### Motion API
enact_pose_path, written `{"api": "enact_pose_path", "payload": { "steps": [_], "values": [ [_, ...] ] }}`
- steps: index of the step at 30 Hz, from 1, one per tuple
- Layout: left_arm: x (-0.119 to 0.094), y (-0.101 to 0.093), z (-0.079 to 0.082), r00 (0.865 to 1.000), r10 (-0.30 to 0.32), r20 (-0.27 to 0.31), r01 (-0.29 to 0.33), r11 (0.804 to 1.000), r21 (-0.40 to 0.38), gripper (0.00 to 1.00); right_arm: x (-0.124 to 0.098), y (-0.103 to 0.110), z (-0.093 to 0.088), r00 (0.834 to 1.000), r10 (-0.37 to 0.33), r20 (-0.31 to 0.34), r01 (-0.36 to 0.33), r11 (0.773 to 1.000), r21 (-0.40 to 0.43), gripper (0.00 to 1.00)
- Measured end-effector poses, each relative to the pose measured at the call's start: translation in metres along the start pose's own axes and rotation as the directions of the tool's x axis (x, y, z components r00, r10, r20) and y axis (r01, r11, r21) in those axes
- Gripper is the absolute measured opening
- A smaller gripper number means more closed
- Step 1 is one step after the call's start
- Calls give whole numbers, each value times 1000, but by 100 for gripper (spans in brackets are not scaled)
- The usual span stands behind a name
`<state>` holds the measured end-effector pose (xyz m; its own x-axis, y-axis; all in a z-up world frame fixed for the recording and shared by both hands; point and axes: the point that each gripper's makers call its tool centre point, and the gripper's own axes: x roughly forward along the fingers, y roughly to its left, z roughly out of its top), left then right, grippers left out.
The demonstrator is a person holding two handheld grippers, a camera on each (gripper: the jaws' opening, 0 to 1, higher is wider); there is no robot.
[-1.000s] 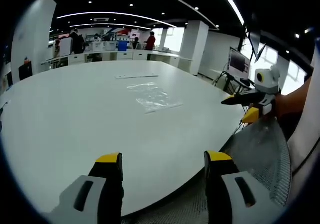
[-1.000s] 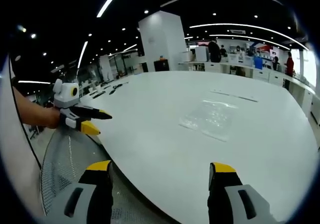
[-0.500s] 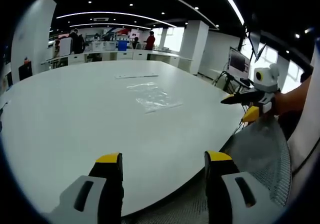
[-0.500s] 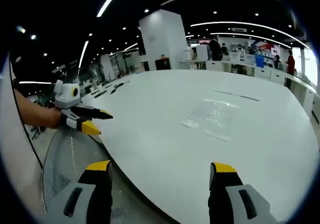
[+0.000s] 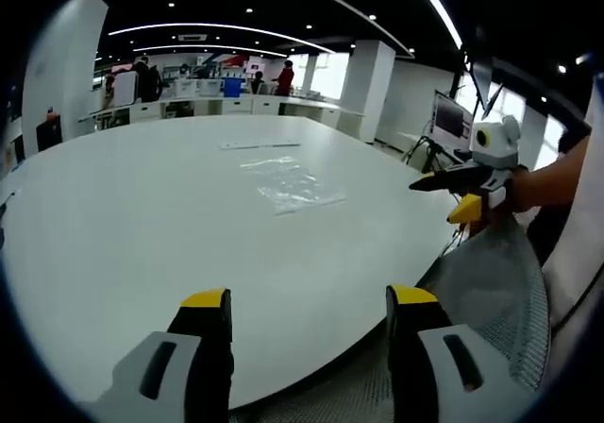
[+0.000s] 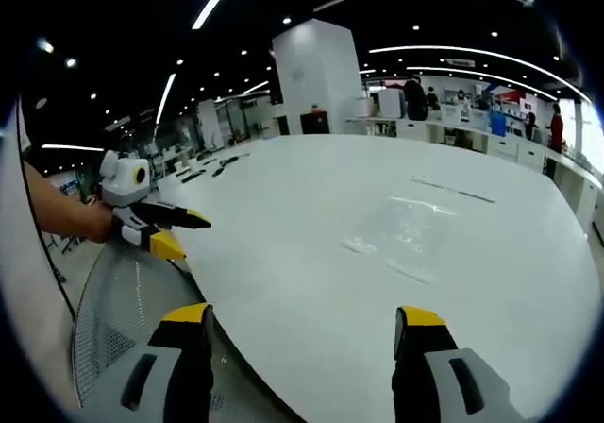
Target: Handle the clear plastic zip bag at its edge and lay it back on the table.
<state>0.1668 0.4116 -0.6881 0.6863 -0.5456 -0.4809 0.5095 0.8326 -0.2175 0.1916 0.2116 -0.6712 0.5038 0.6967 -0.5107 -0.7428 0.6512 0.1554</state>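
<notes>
A wide white table takes up the lower and middle part of both views, its curved near edge running just past the jaws at the bottom. Beyond it, along the top of each frame, lies an open hall with a white pillar and ceiling lights.

The clear plastic bag lies flat on the table a little right of centre in the left gripper view, and right of centre in the right gripper view, well apart from both grippers. A thin strip lies on the table beyond it.

The left gripper hangs at the table's near edge with its jaws apart and nothing between them. The right gripper is likewise spread and empty, and shows at the right edge of the left gripper view.

Judging by this, the bag is untouched: reaching for its edge, lifting it and laying it down all remain.
</notes>
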Motion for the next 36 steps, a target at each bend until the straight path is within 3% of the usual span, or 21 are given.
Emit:
{"api": "enact_pose_path", "payload": {
  "steps": [17, 36],
  "values": [
    [0, 2, 1, 1000, 4, 7, -4, 1000, -3, 65, 21, -29, 2, 999, 9, -48, -12, 997, -70, 69],
    [-1, -2, 5, 1000, -1, 16, 1, 1000, -21, 66, 59, -76, 10, 995, -2, -103, -17, 983, -183, 59]
  ]
}}
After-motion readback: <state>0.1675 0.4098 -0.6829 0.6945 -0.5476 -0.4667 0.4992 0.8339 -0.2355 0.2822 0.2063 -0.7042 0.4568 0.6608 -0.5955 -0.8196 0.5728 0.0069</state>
